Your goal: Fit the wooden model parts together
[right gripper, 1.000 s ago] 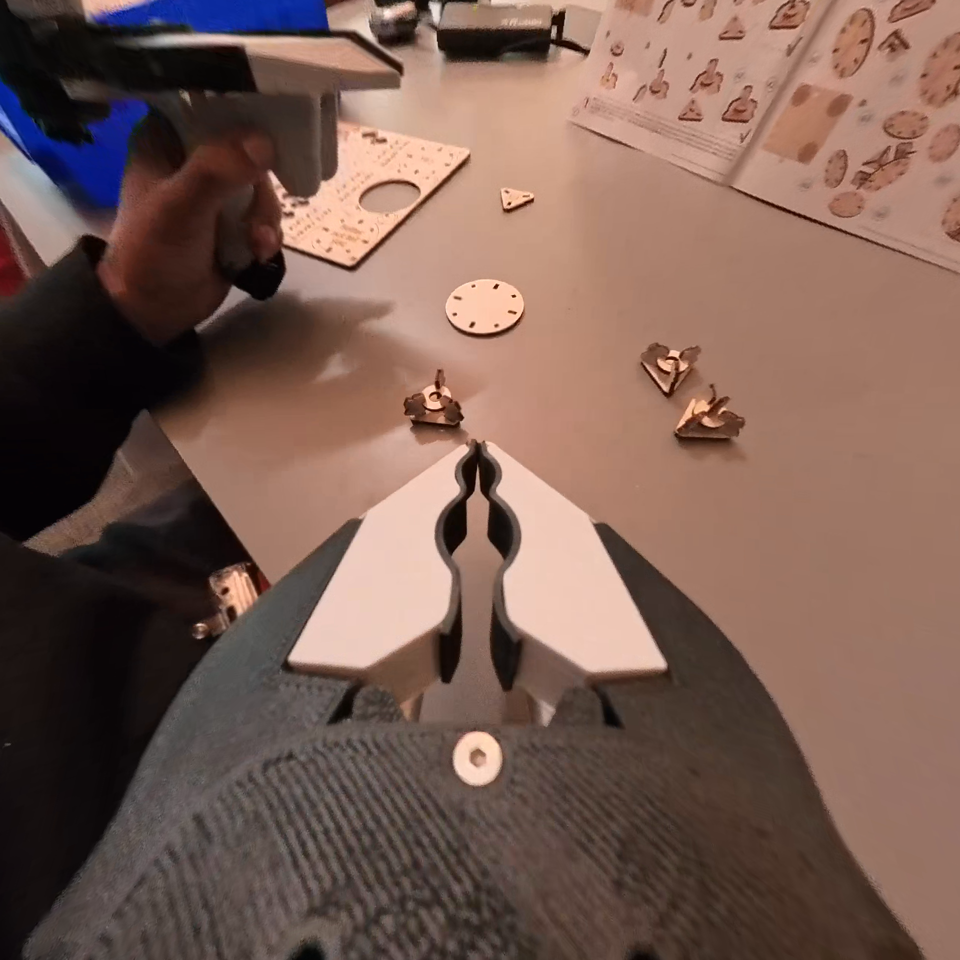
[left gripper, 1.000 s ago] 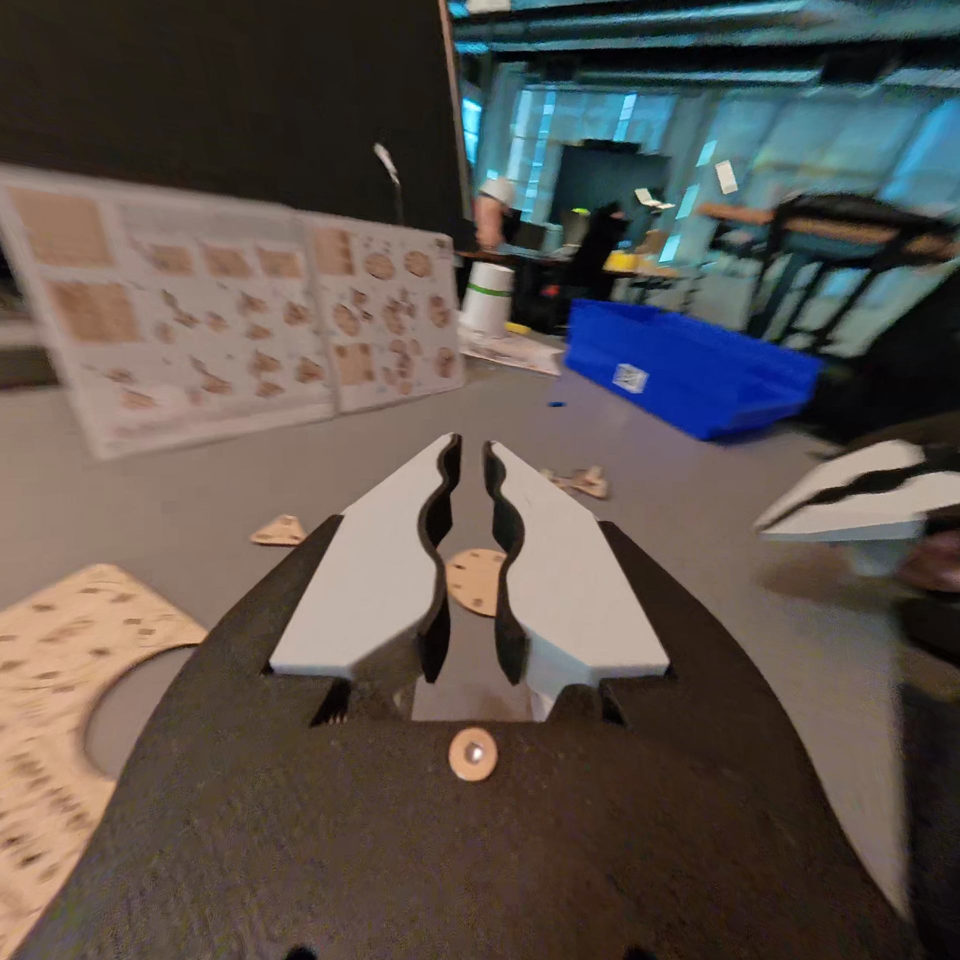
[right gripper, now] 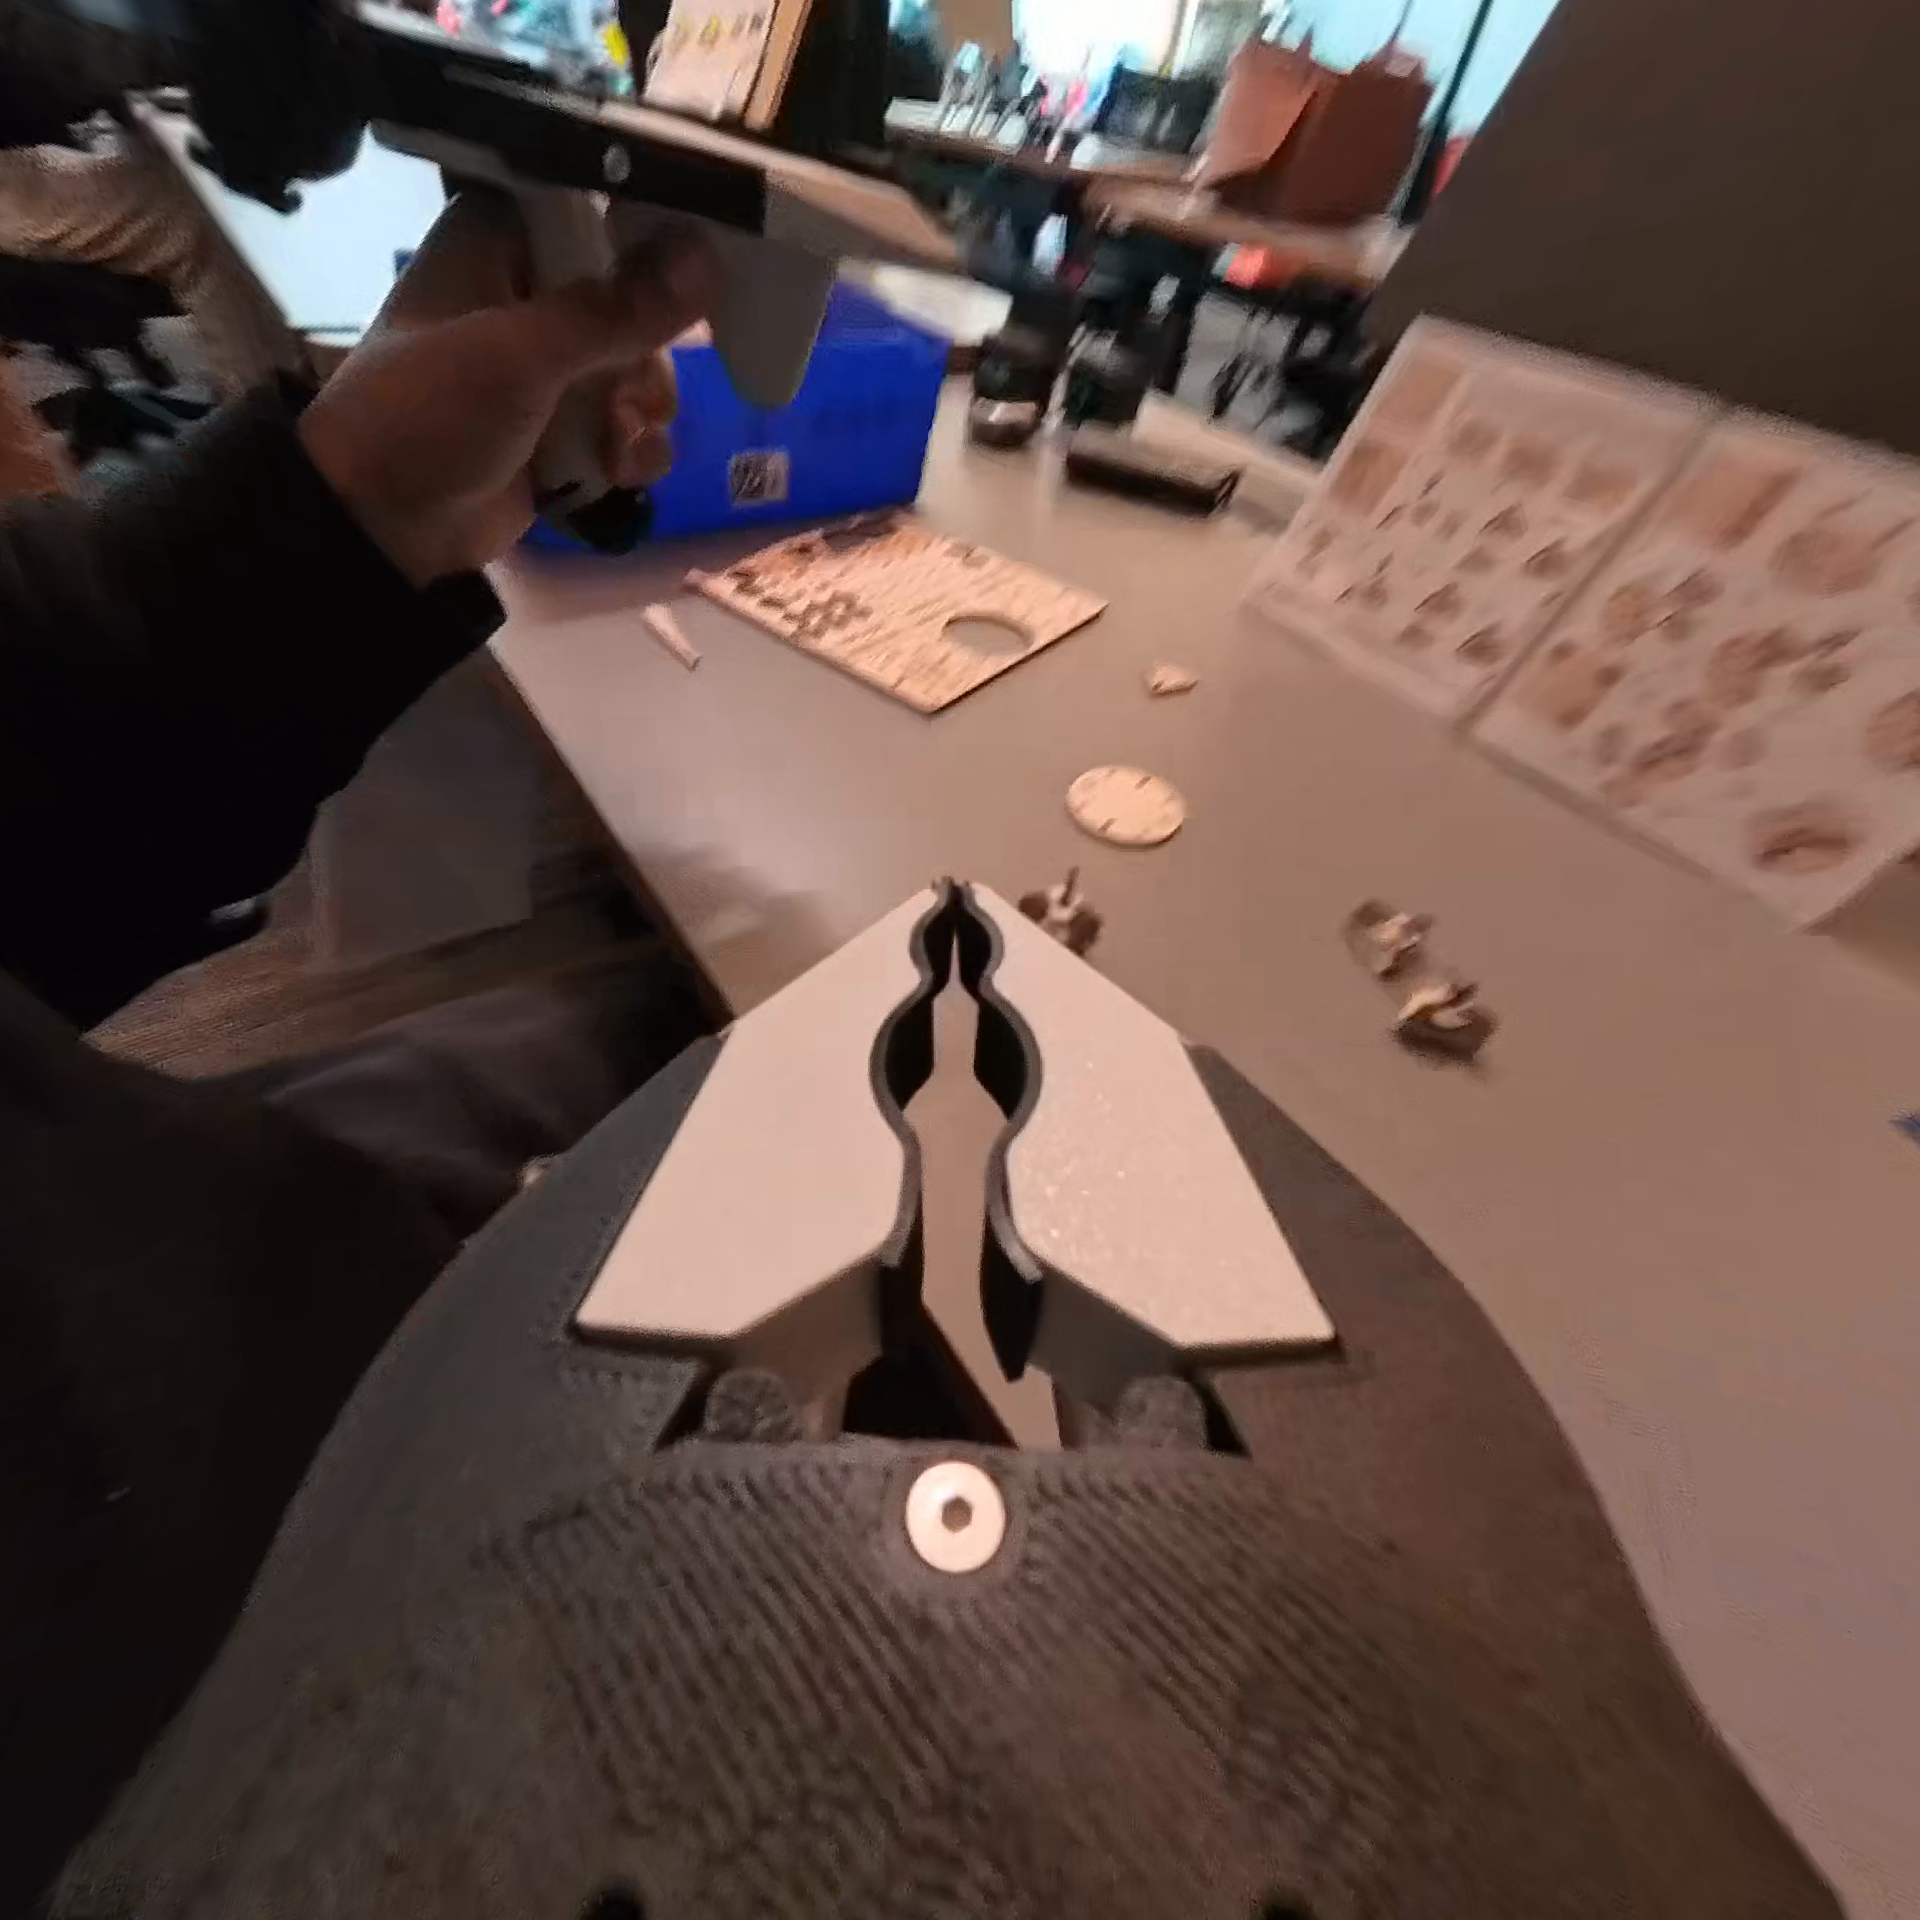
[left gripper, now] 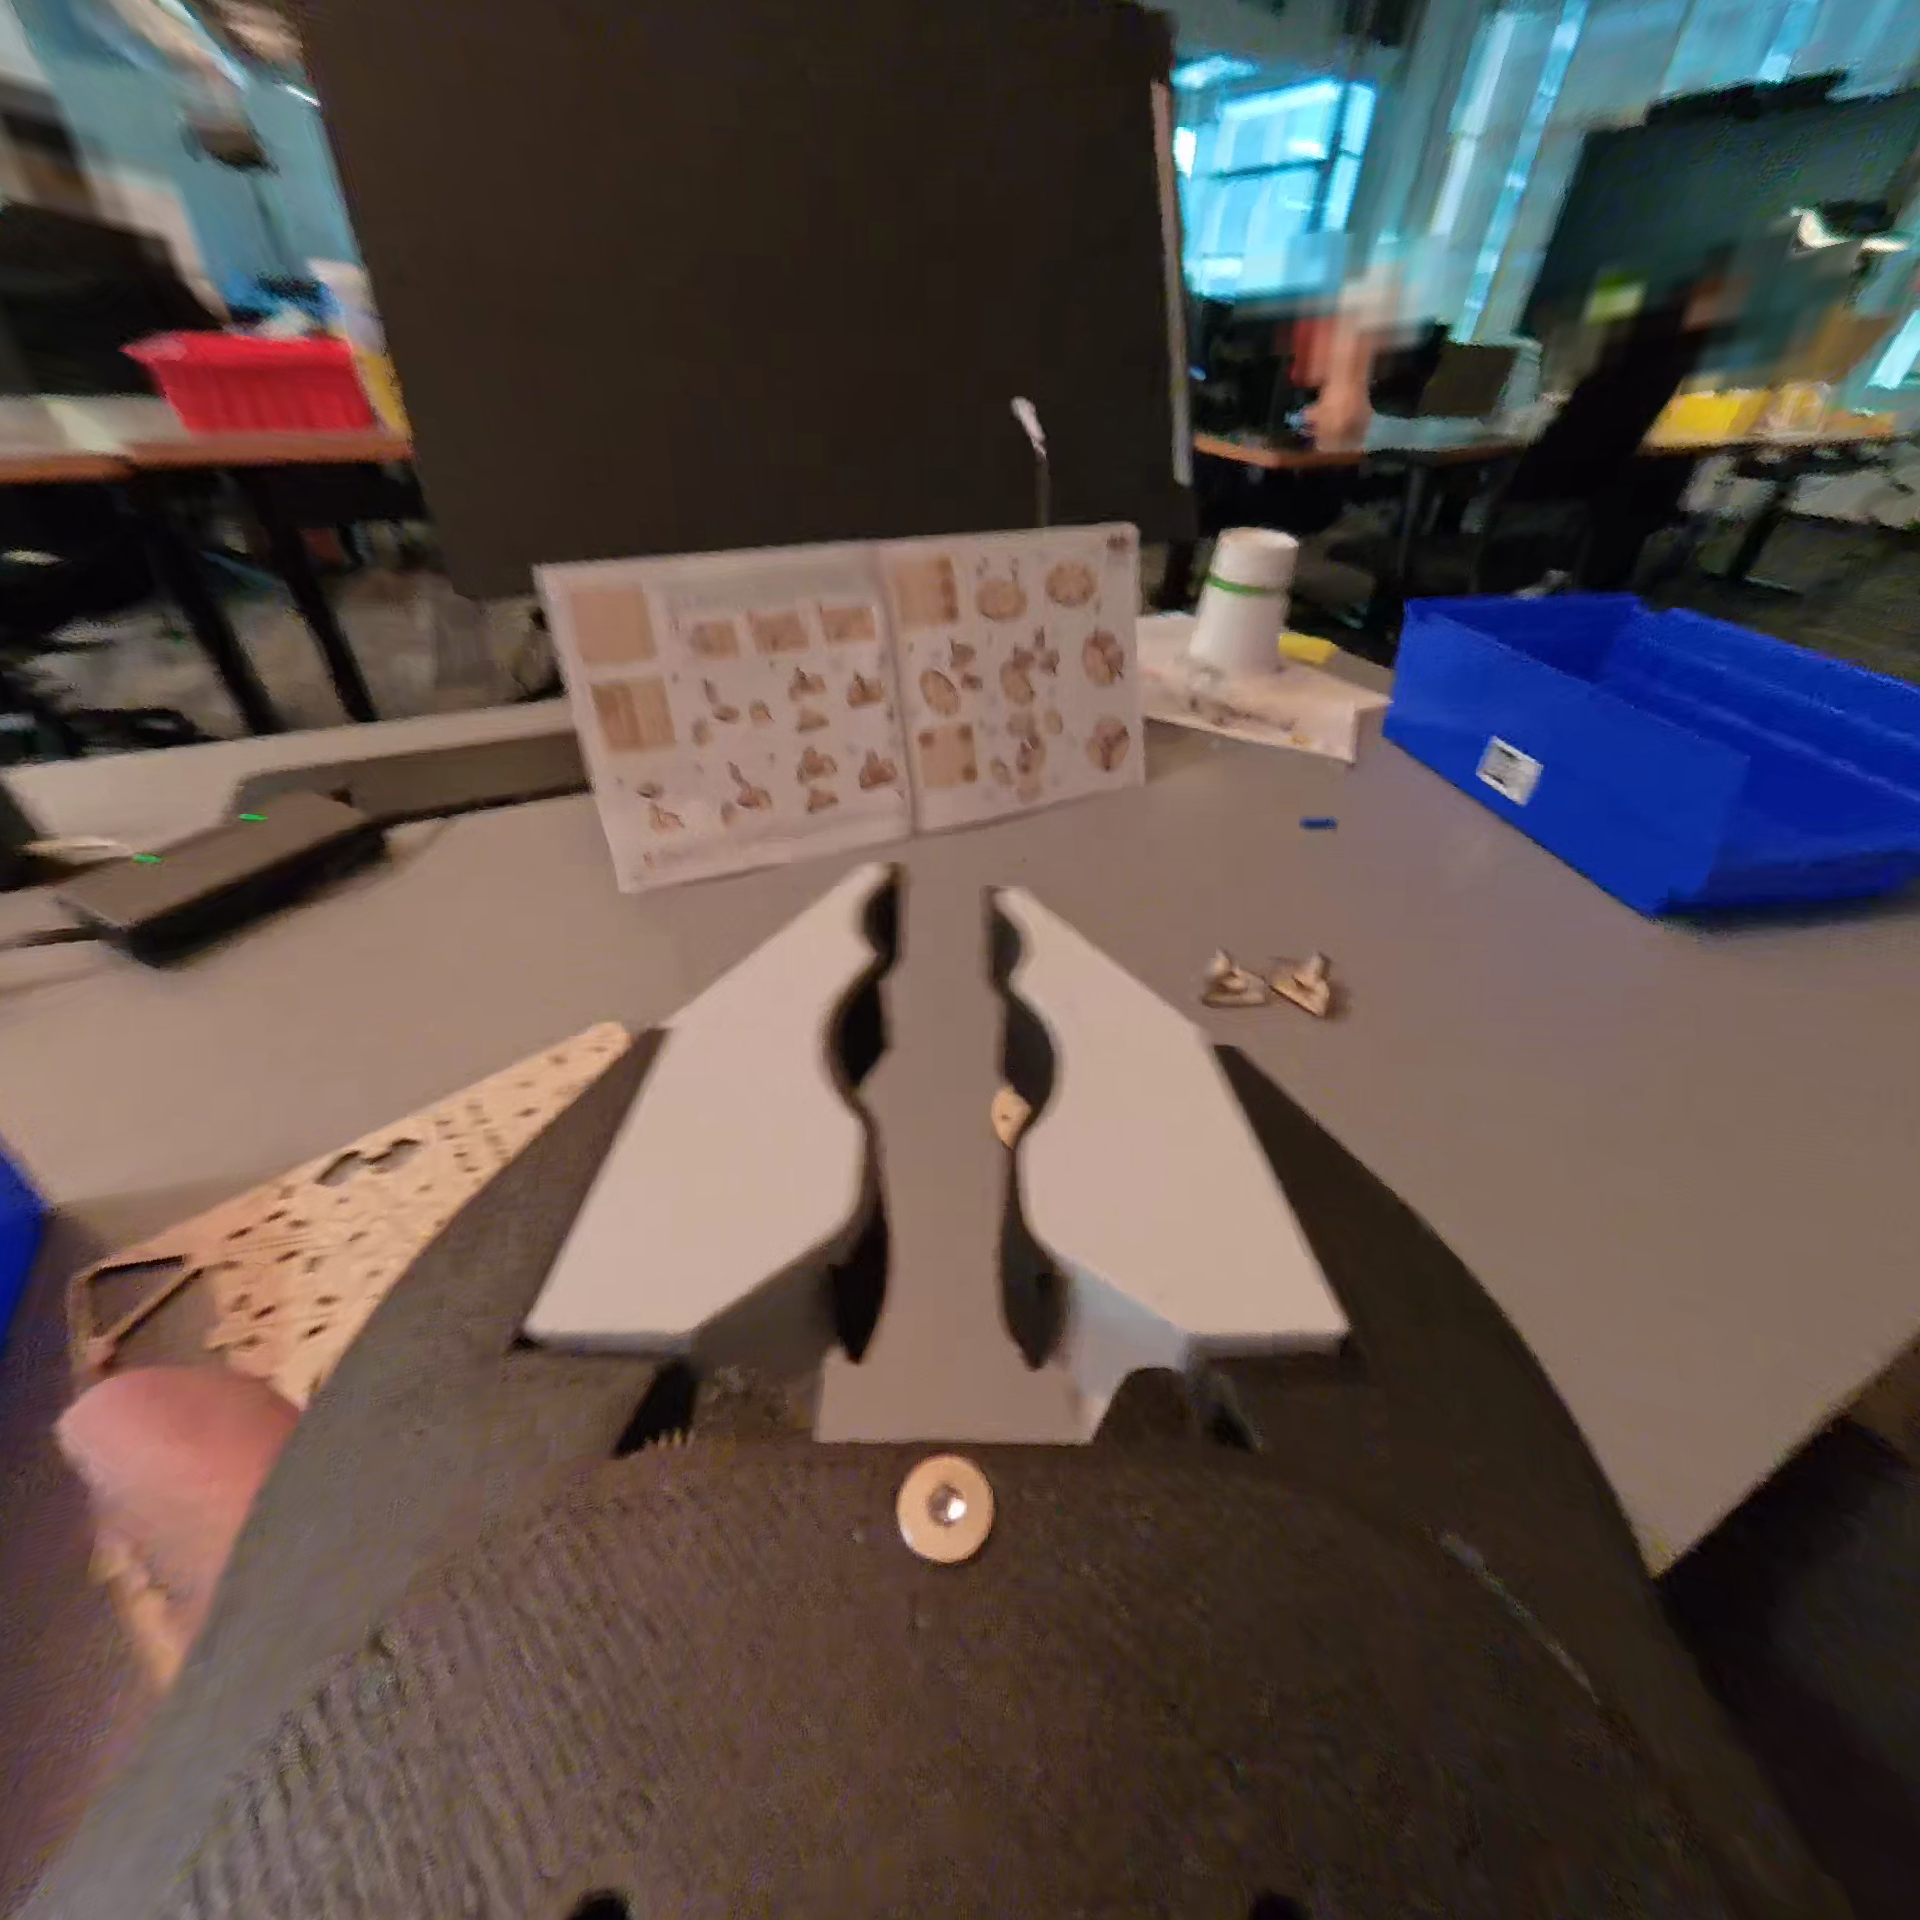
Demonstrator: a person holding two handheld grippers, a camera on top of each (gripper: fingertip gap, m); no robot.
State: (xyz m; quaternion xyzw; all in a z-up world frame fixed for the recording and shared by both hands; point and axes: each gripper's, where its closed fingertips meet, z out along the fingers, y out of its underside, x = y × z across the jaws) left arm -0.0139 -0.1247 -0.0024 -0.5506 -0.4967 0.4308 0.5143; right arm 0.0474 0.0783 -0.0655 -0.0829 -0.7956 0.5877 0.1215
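Hovering above the grey table point(left gripper: 1558, 1195), the left gripper point(left gripper: 943, 899) has its two pale fingers parted, nothing between them but bare tabletop. A perforated wooden sheet point(left gripper: 343, 1216) lies just to its left, two small wooden pieces point(left gripper: 1268, 982) to its right, and an open instruction booklet point(left gripper: 852, 707) stands propped ahead, with a blue bin point(left gripper: 1662, 748) farther right. The right gripper point(right gripper: 954, 891) is closed, tips meeting on nothing, held over the table's near edge. A small wooden piece point(right gripper: 1060, 914) sits just beside its tip, a round wooden disc point(right gripper: 1124, 805) beyond, two more pieces point(right gripper: 1413, 987) off to the right
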